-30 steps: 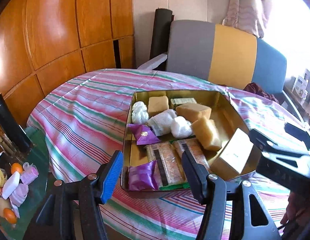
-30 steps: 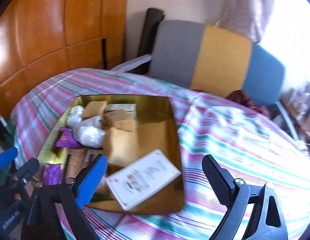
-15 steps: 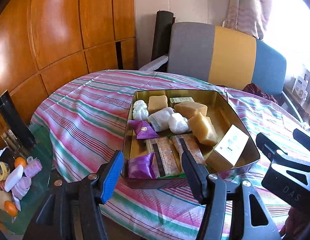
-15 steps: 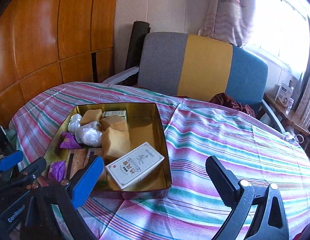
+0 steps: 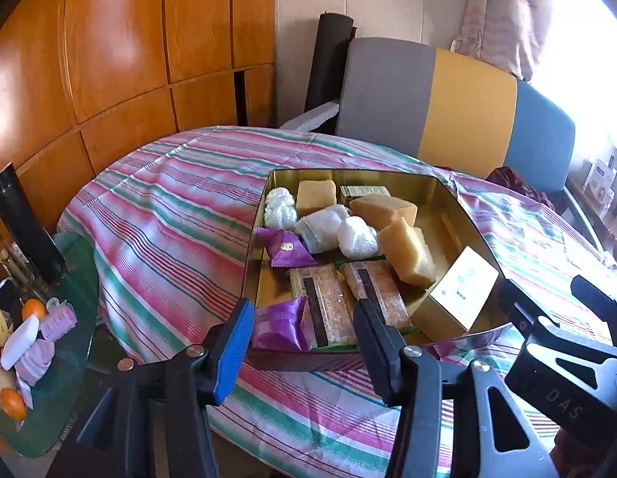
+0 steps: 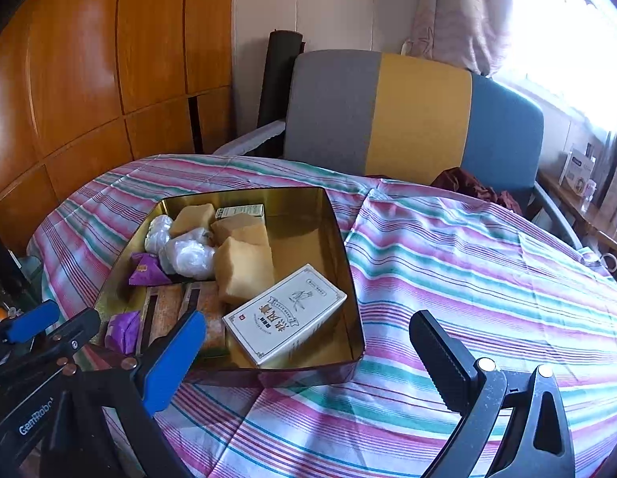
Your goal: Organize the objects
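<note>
Hovering left claw: left gripper [image 5: 304, 334] jaws just narrowed, half-wide, nothing between, near edge of tin
Gold tin: square gold metal tin [image 6: 308, 207] on striped cloth, packed with snacks, white printed box [image 6: 284, 312] lying inside
Right claw: right gripper [image 6: 308, 352] wide, empty
Progress: looks nearly done

Striped cloth [image 5: 181, 215] covers round table. Behind it, chair [image 6: 412, 115] with grey, yellow and blue back panels; dark red fabric [image 6: 467, 187] bunched on seat. Black roll [image 5: 328, 59] upright against wall. Wood-panelled wall [image 5: 121, 59] at left. Low glass side table [image 5: 69, 358] holds oranges [image 5: 33, 308], possibly hair rollers.
</note>
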`<action>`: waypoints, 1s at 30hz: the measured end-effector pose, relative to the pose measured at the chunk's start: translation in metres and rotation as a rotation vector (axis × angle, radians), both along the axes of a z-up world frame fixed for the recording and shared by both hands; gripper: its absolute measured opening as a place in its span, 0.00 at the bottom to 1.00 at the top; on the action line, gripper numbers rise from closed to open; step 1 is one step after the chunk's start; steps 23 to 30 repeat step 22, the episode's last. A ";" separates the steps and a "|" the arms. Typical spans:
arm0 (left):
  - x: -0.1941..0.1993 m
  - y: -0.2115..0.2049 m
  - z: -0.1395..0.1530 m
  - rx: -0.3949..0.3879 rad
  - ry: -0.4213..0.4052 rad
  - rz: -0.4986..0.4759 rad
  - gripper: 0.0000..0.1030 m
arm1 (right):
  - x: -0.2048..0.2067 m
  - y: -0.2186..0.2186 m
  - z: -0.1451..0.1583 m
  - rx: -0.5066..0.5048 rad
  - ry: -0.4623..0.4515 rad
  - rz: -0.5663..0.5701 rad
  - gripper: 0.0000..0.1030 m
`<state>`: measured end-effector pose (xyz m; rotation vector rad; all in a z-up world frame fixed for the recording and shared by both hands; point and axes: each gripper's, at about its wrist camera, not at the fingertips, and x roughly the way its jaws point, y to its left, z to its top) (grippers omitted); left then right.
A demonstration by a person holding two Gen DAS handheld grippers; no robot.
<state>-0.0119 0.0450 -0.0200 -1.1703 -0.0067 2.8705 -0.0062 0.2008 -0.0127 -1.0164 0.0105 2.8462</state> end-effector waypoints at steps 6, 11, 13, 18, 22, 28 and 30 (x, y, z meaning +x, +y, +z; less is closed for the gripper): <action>0.000 -0.002 0.003 -0.003 0.007 0.005 0.51 | -0.003 -0.004 -0.001 0.010 -0.004 0.003 1.00; 0.000 -0.003 0.004 -0.010 0.011 0.002 0.51 | -0.005 -0.007 -0.002 0.018 -0.009 0.009 1.00; 0.000 -0.003 0.004 -0.006 0.012 -0.004 0.51 | -0.006 -0.008 -0.003 0.018 -0.014 0.010 1.00; 0.002 -0.004 0.007 -0.011 0.046 -0.009 0.51 | -0.008 -0.009 -0.005 0.017 -0.023 0.016 1.00; 0.001 -0.006 0.009 -0.015 0.056 0.001 0.51 | -0.009 -0.008 -0.007 0.012 -0.027 0.021 1.00; 0.001 -0.006 0.009 -0.015 0.056 0.001 0.51 | -0.009 -0.008 -0.007 0.012 -0.027 0.021 1.00; 0.001 -0.006 0.009 -0.015 0.056 0.001 0.51 | -0.009 -0.008 -0.007 0.012 -0.027 0.021 1.00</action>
